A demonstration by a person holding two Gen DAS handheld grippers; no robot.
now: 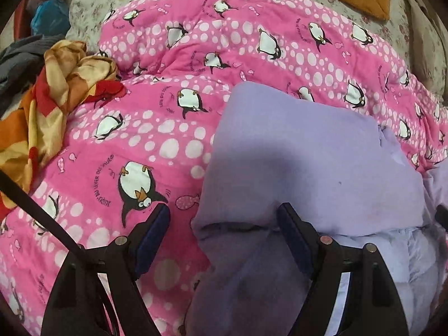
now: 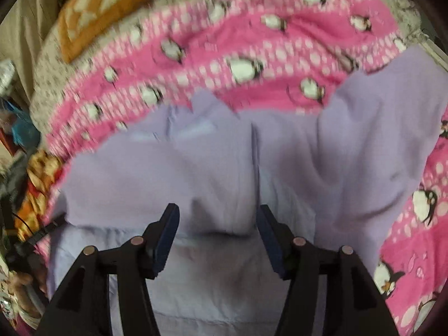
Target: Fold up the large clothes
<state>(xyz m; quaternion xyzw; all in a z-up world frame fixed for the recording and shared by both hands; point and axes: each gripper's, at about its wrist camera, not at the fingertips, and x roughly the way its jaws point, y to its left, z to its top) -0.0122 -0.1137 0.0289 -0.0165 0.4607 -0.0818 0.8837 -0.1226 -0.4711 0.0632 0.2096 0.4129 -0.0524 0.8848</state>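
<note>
A large lilac garment [image 1: 308, 162] lies partly folded on a pink penguin-print quilt [image 1: 156, 128]. In the left wrist view my left gripper [image 1: 224, 218] is open, its jaws wide apart over the garment's left edge, empty. In the right wrist view, which is motion-blurred, the lilac garment [image 2: 212, 162] spreads across the middle with an unfolded part at the right [image 2: 392, 117]. My right gripper [image 2: 218, 218] is open above a folded bulge of the cloth, holding nothing.
A crumpled orange, yellow and red cloth [image 1: 56, 89] lies at the quilt's left edge, also in the right wrist view [image 2: 36, 184]. An orange patterned cushion [image 2: 103, 8] lies on a floral sheet [image 1: 92, 8] behind. A black strap [image 1: 36, 212] crosses the lower left.
</note>
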